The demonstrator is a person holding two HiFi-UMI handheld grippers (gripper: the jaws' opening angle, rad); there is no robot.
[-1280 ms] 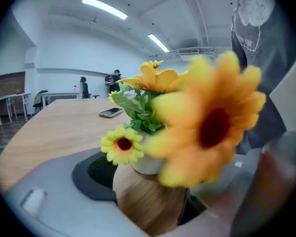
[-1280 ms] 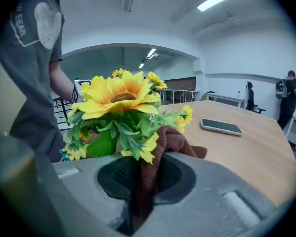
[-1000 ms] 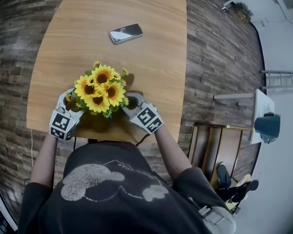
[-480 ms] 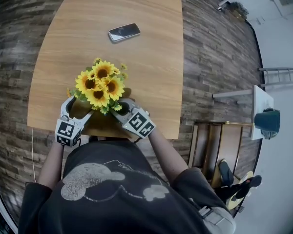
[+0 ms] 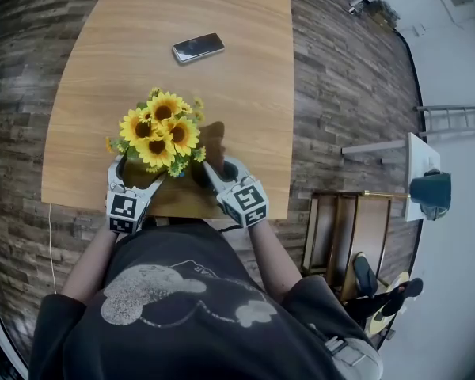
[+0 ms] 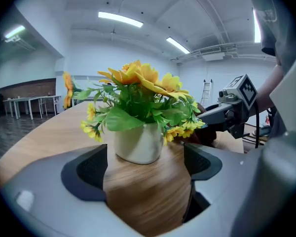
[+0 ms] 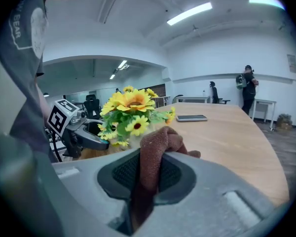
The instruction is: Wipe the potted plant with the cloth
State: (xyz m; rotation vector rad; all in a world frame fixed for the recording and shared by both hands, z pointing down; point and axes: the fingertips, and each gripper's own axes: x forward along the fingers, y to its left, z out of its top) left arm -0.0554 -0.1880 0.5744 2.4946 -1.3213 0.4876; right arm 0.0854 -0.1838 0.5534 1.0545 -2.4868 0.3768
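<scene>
The potted plant point(image 5: 160, 133), yellow sunflowers in a white pot point(image 6: 138, 143), stands near the front edge of the wooden table point(image 5: 245, 77). My left gripper point(image 5: 133, 174) sits just on the near side of the pot. Its jaws have just been opening and now stand wide, with bare tabletop between the pads point(image 6: 91, 168) and the pot ahead of them. My right gripper point(image 5: 215, 170) is at the plant's right, shut on a brown cloth point(image 7: 160, 147) that bunches up out of the jaws close to the flowers point(image 7: 130, 107). Each gripper view shows the other gripper across the plant.
A phone point(image 5: 198, 47) lies further back on the table. The table's near edge runs right under both grippers. A chair point(image 5: 340, 228) stands on the floor to the right. People point(image 7: 247, 88) stand far off in the room.
The left gripper's jaws have spread wider and it has drawn back from the pot's side toward the person. The right gripper, still holding the cloth, has shifted slightly right and turned.
</scene>
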